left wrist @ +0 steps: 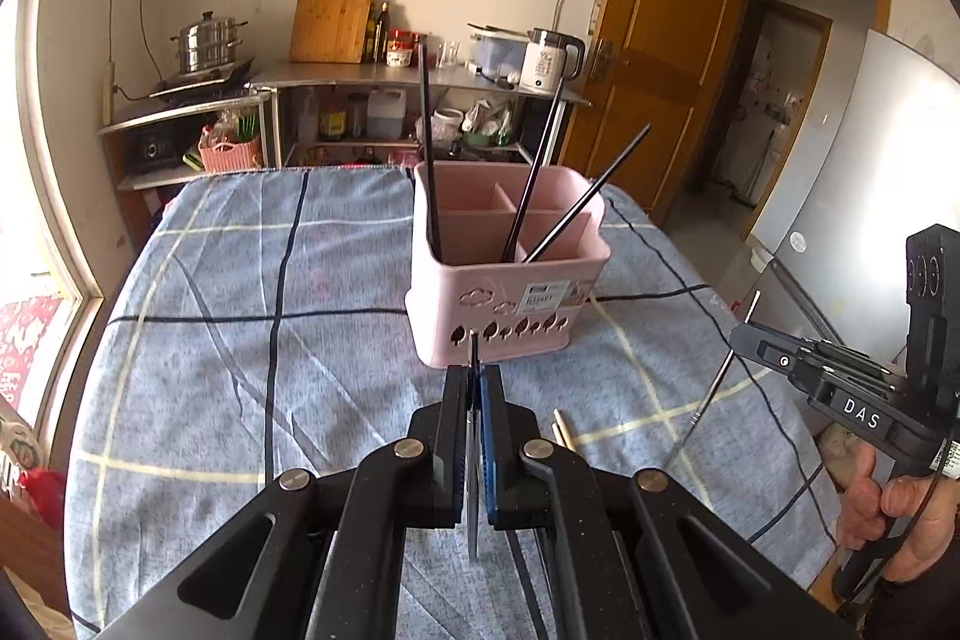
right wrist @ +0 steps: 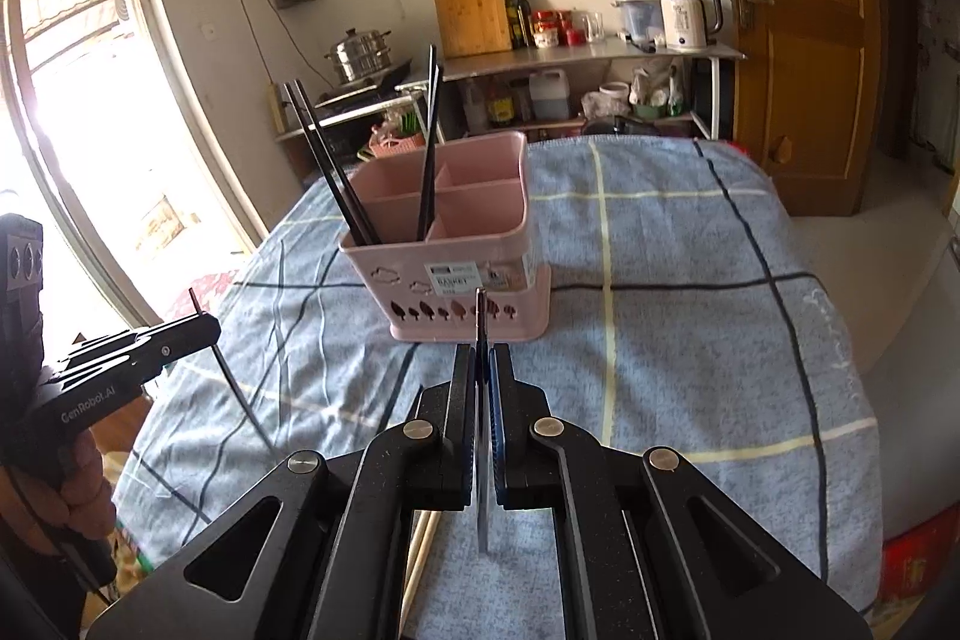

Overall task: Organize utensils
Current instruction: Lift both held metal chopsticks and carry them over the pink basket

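So both grippers are up over the table, and each one's got a thin stick-like utensil pinched in it. In the left wrist view the left gripper (left wrist: 474, 382) sits bottom center with its jaws squeezed together on a slim metal chopstick (left wrist: 473, 460); the tip pokes out past the fingertips and the rest runs back between the pads toward the camera. Same deal in the right wrist view: the right gripper (right wrist: 481, 358), bottom center, is clamped tight on its own chopstick (right wrist: 482, 460), dark tip sticking up in front of the caddy. You can spot that right gripper at the right edge of the left view too, held by a hand (left wrist: 900, 508), with the stick hanging down at a slant below the jaws. The pink utensil caddy (left wrist: 510, 292) stands upright in the middle of the frame on a blue checked cloth (left wrist: 240, 340) covering the table. It's split into compartments, and several black chopsticks (left wrist: 429, 148) already lean in the front ones, tilted at different angles. A pale wooden chopstick (left wrist: 564, 427) lies on the cloth just right of the left gripper's fingers. Background, upper part of the frame: a steel shelf (left wrist: 372, 73) with a bamboo cutting board (left wrist: 333, 13), a steamer pot (left wrist: 207, 43), and a white kettle (left wrist: 549, 61), plus a wooden door (left wrist: 666, 40) on the right.
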`<state>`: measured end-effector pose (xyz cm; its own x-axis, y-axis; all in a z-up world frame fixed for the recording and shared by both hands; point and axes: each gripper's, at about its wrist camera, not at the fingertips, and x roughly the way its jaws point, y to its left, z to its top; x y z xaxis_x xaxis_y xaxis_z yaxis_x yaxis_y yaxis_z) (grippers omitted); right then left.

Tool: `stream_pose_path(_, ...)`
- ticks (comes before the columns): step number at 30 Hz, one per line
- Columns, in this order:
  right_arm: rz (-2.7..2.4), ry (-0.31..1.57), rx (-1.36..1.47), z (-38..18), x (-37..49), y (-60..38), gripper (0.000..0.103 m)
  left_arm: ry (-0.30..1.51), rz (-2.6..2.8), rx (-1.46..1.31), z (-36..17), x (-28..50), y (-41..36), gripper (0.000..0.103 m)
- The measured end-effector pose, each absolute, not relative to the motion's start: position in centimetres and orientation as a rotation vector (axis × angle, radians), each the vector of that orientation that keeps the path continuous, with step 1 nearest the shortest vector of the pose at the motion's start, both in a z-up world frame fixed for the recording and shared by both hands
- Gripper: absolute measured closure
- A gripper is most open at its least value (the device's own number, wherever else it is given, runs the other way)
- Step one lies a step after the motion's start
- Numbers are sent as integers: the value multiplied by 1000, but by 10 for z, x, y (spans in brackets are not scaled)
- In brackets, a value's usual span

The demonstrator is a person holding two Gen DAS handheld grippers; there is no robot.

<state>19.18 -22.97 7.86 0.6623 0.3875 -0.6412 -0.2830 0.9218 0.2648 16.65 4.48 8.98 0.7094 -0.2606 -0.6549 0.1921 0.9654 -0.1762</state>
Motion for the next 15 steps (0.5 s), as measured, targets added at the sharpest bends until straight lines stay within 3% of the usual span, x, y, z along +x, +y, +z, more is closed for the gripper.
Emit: stream_pose_path(15,396,700,138,100,183,-234,99,716,-289,-86,114,164,35,99)
